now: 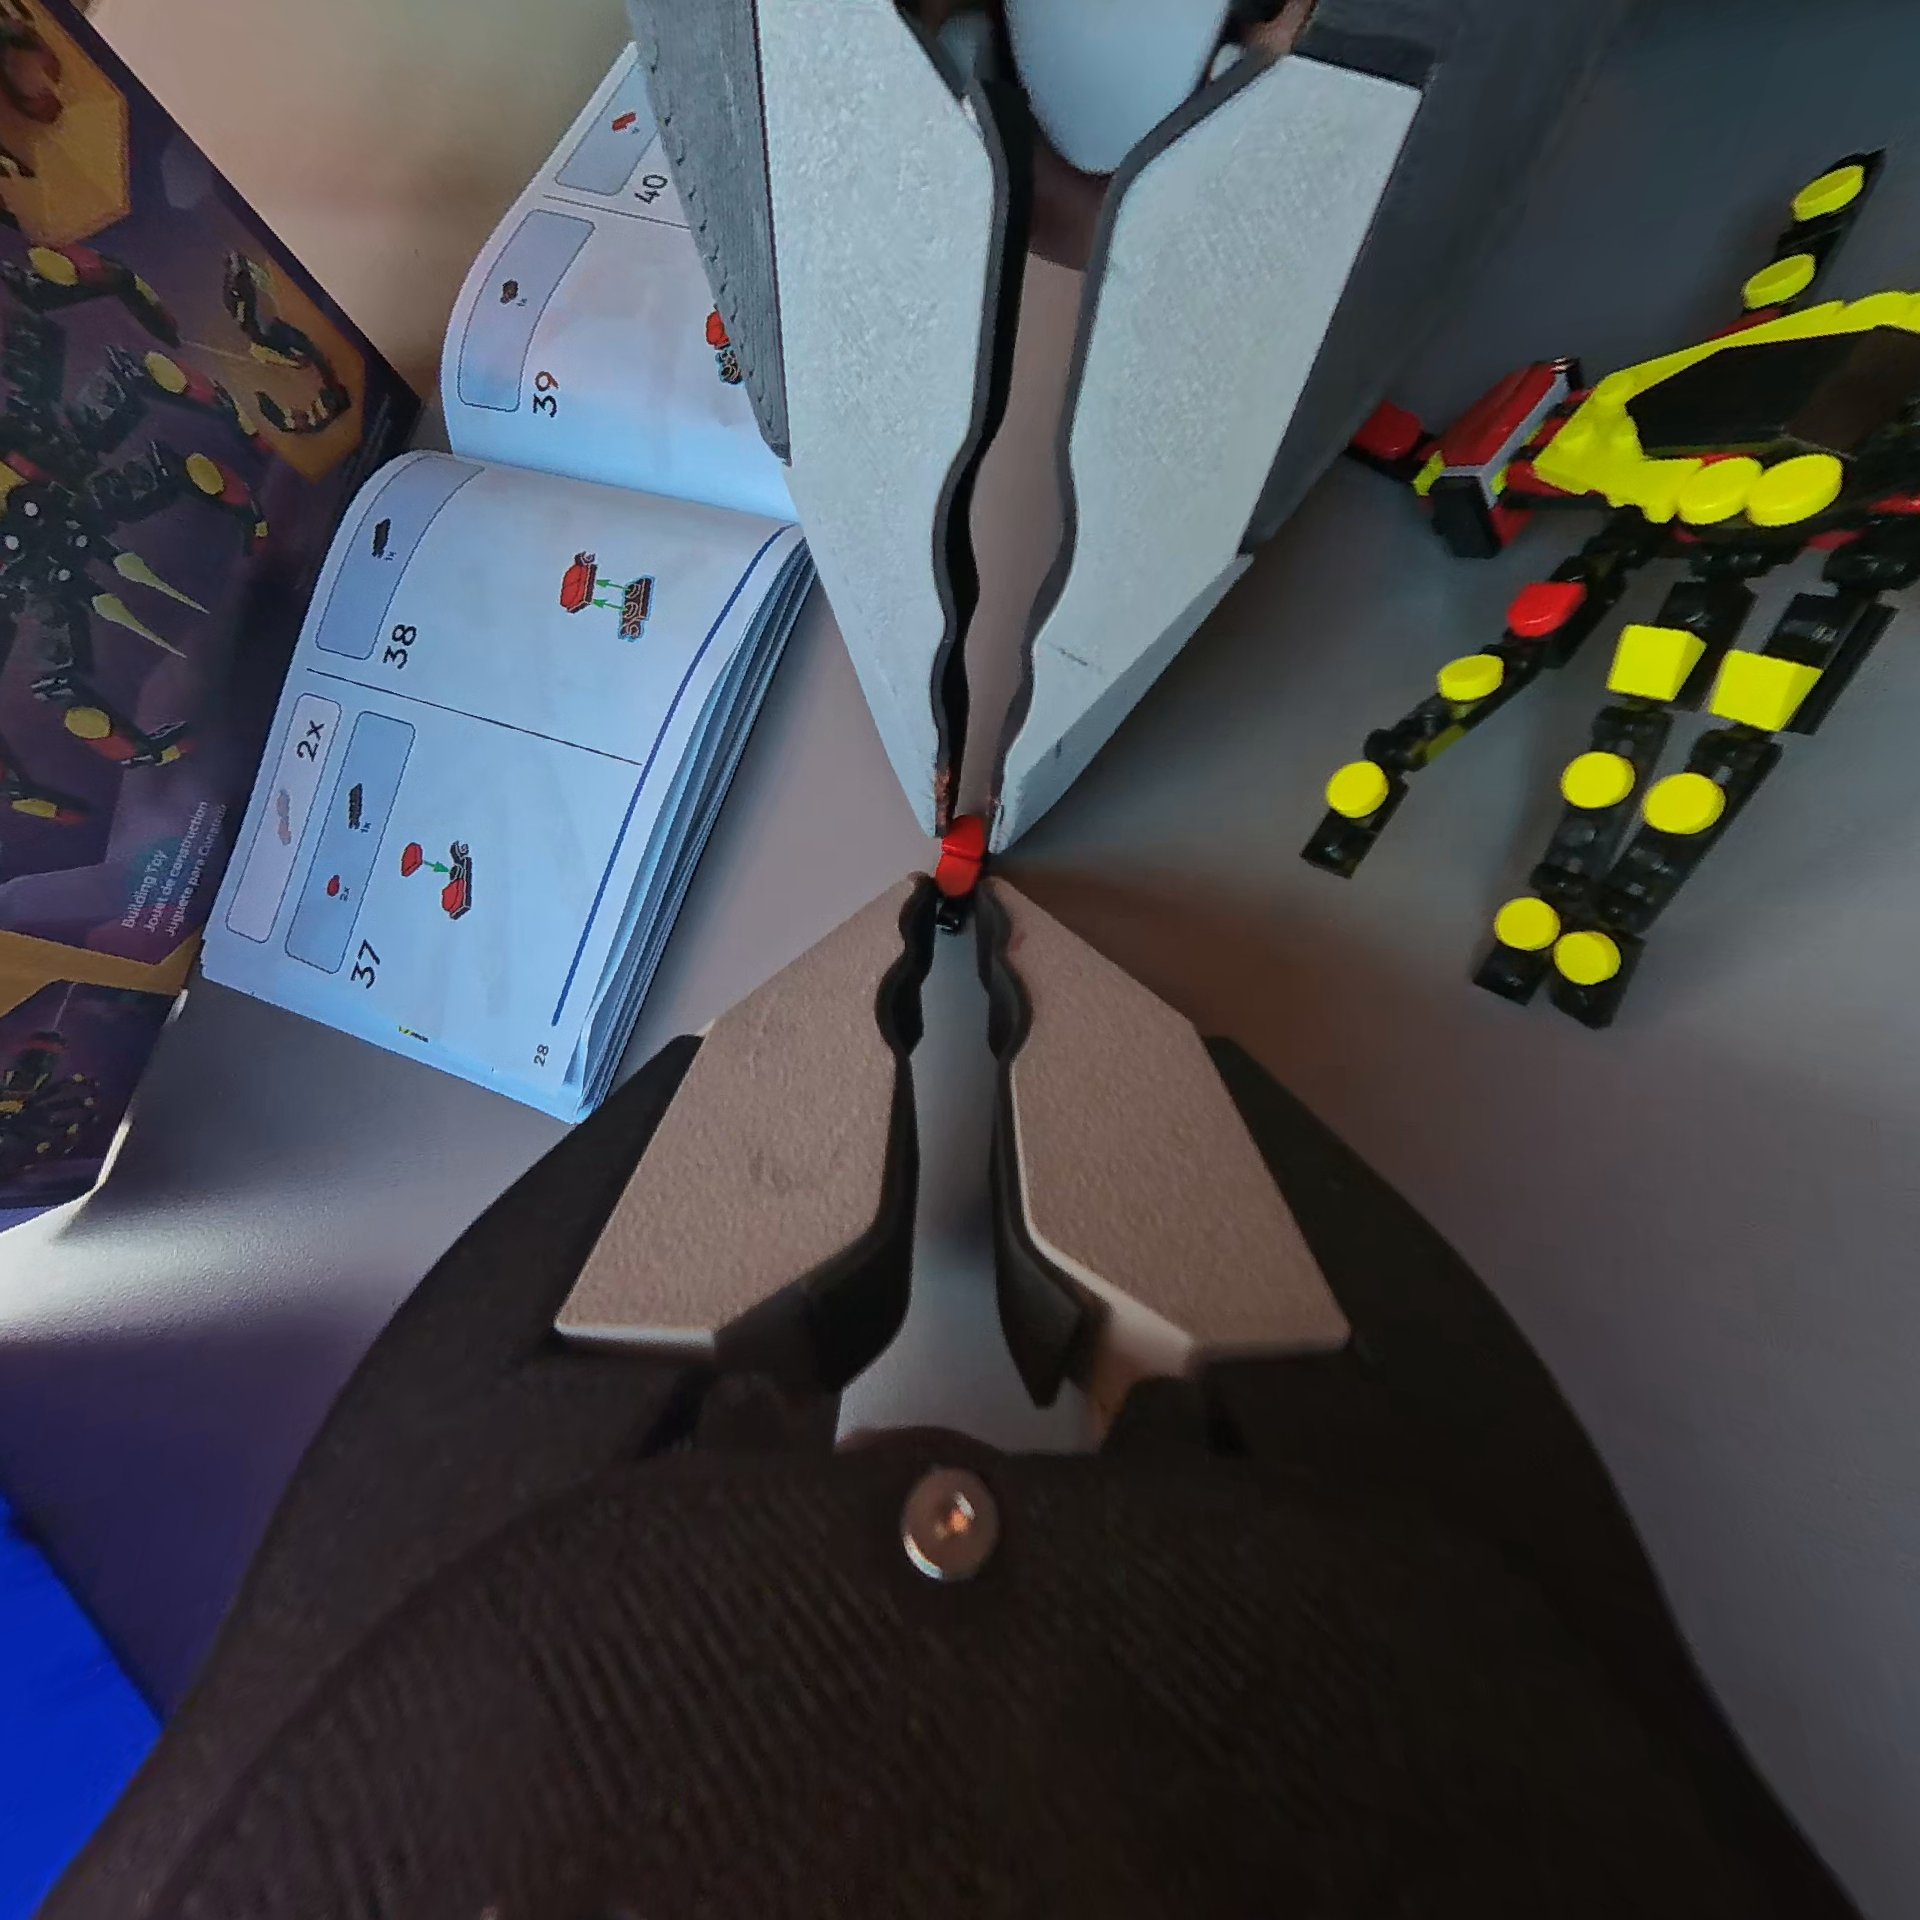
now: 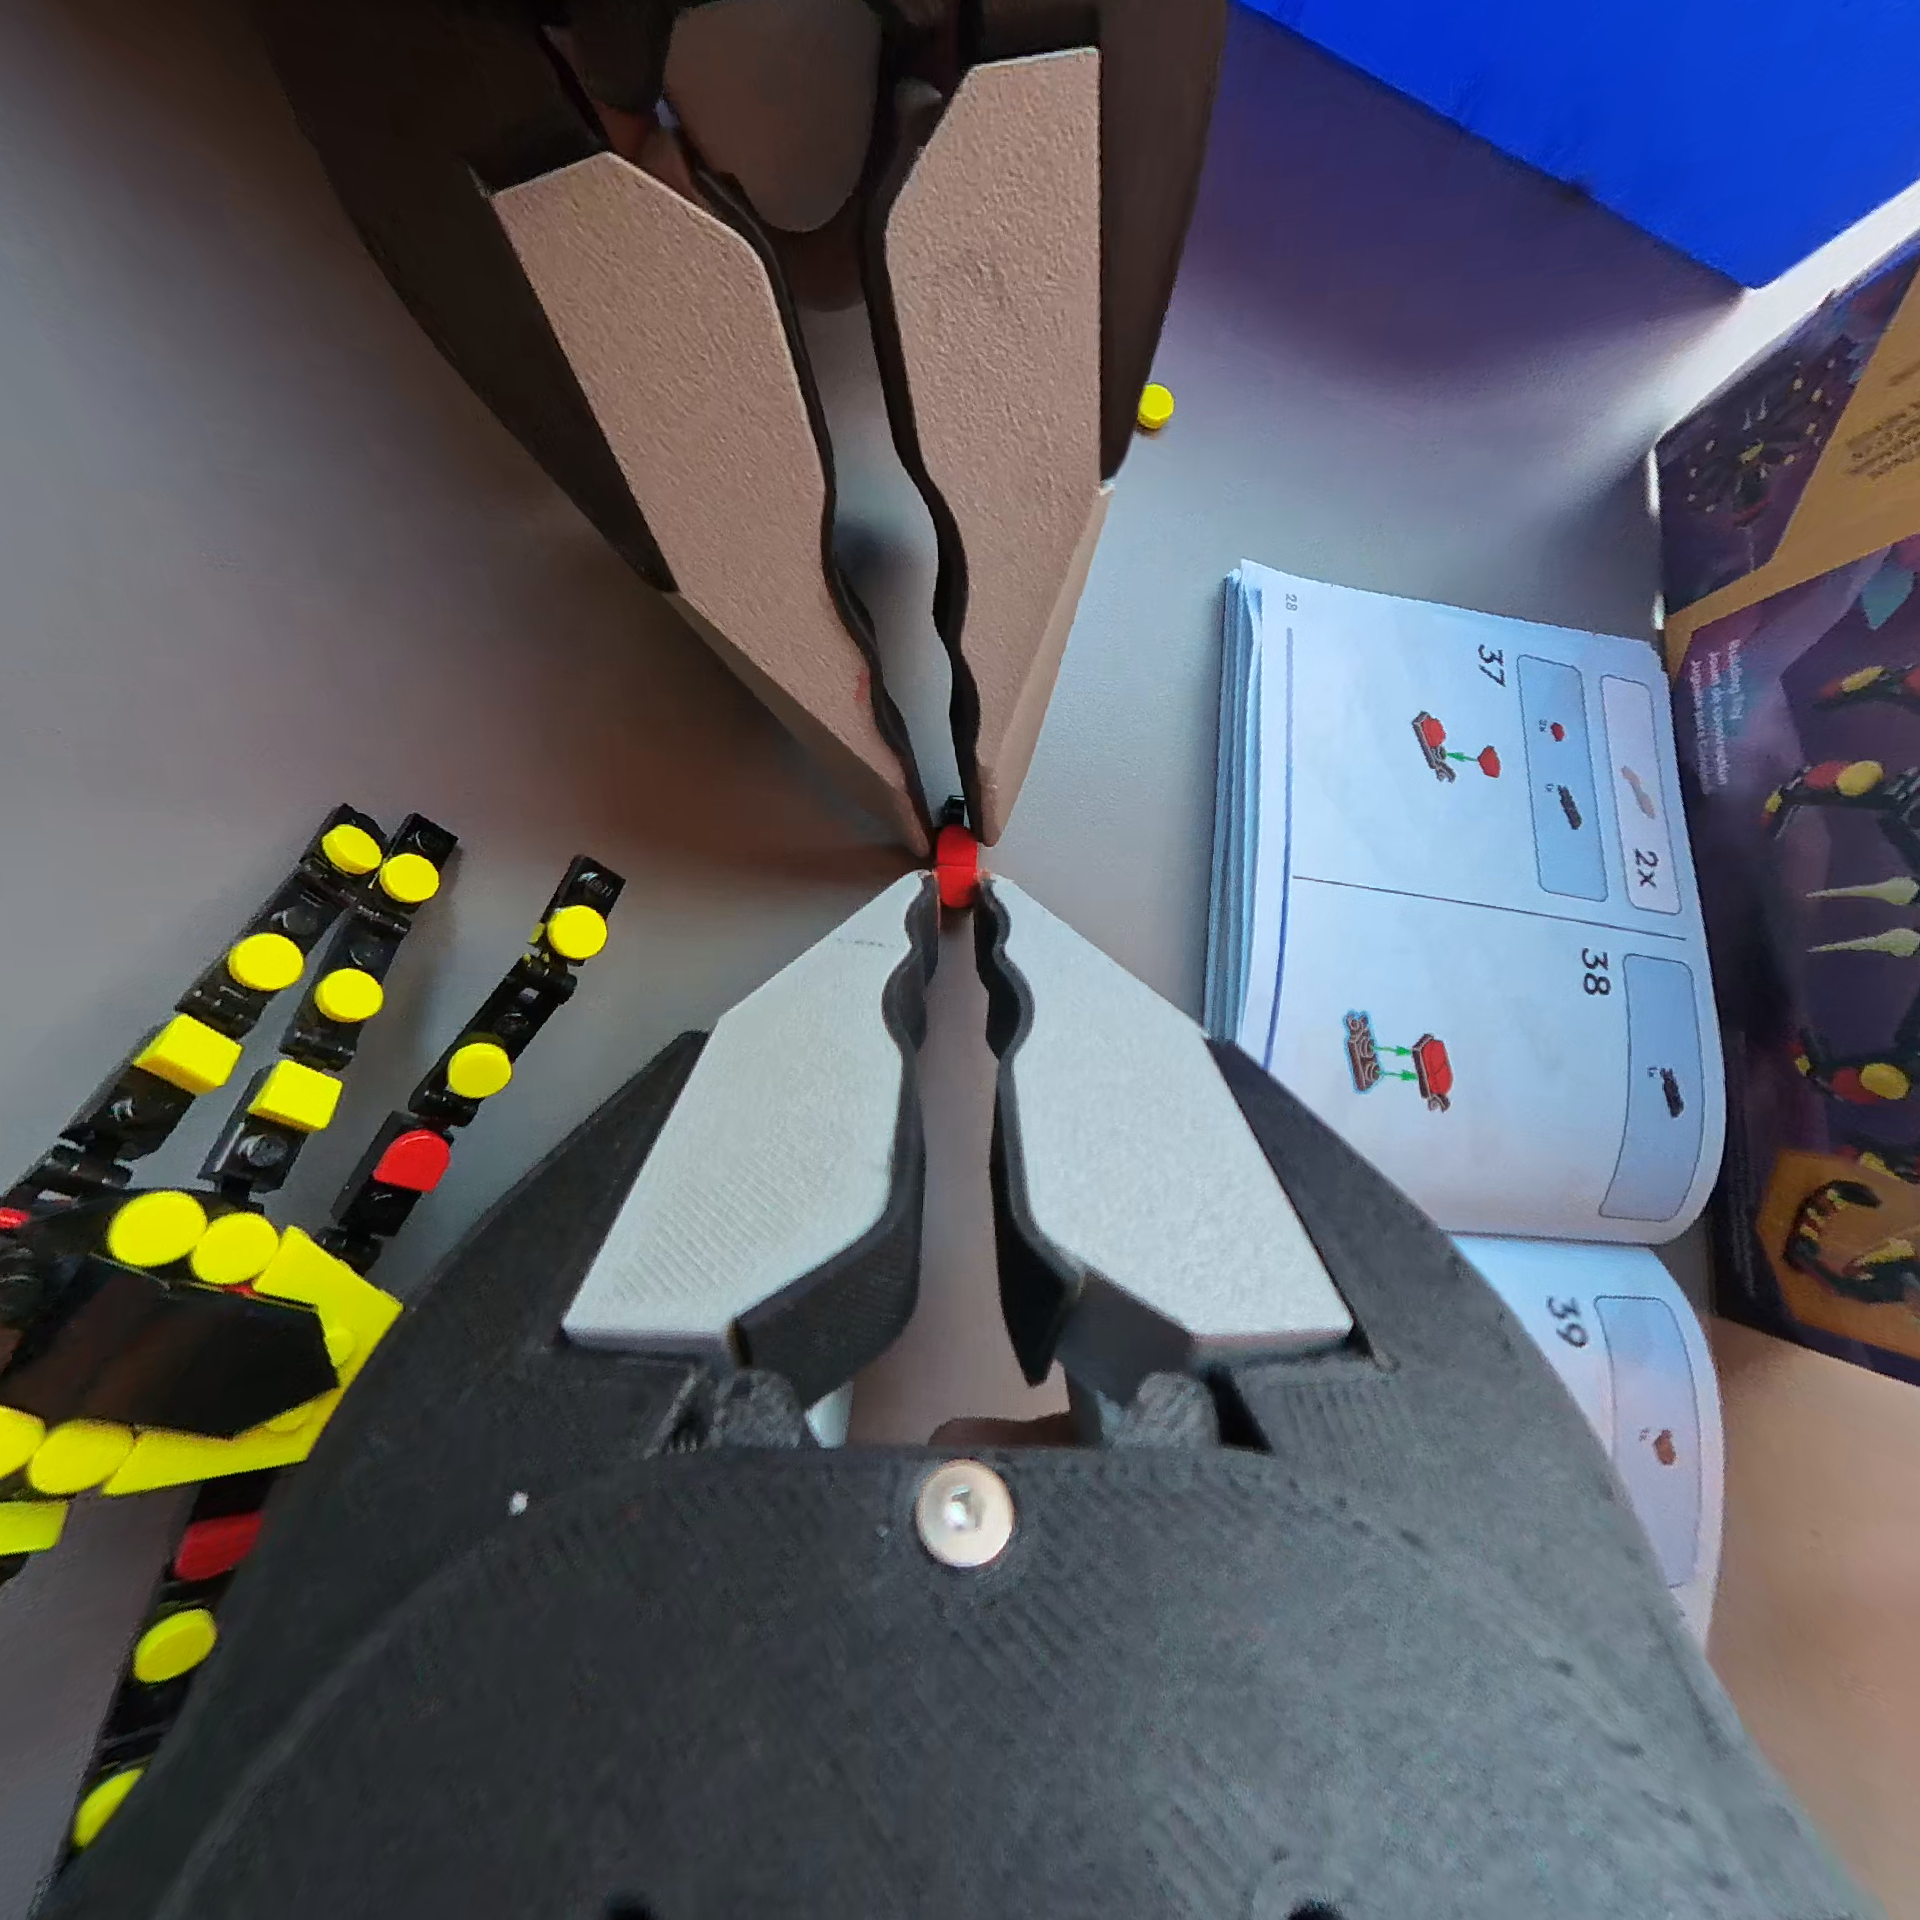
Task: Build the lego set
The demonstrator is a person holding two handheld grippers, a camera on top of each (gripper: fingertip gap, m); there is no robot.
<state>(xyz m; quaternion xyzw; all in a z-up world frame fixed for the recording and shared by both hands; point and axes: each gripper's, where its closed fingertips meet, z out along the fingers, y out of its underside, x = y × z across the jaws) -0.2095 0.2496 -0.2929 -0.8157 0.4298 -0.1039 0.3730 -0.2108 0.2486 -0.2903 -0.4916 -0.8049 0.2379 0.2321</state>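
My left gripper (image 1: 951,909), with tan fingers, is shut on a small black lego piece (image 1: 948,921). My right gripper (image 2: 956,896), with grey fingers, is shut on a small red lego piece (image 2: 956,864). The two grippers meet tip to tip above the table, and the red piece (image 1: 961,854) sits against the black piece (image 2: 954,808). The right gripper (image 1: 966,823) comes in from the top of the left wrist view. The left gripper (image 2: 954,826) comes in from the top of the right wrist view. Most of both pieces is hidden by the fingertips.
A black, yellow and red lego model with long legs (image 1: 1662,540) (image 2: 208,1247) lies on the grey table. An open instruction booklet (image 1: 499,748) (image 2: 1455,914) and the set's box (image 1: 135,520) (image 2: 1808,831) lie beside it. A loose yellow round tile (image 2: 1155,405) lies further off. Left and right tips are no more than a few centimetres apart.
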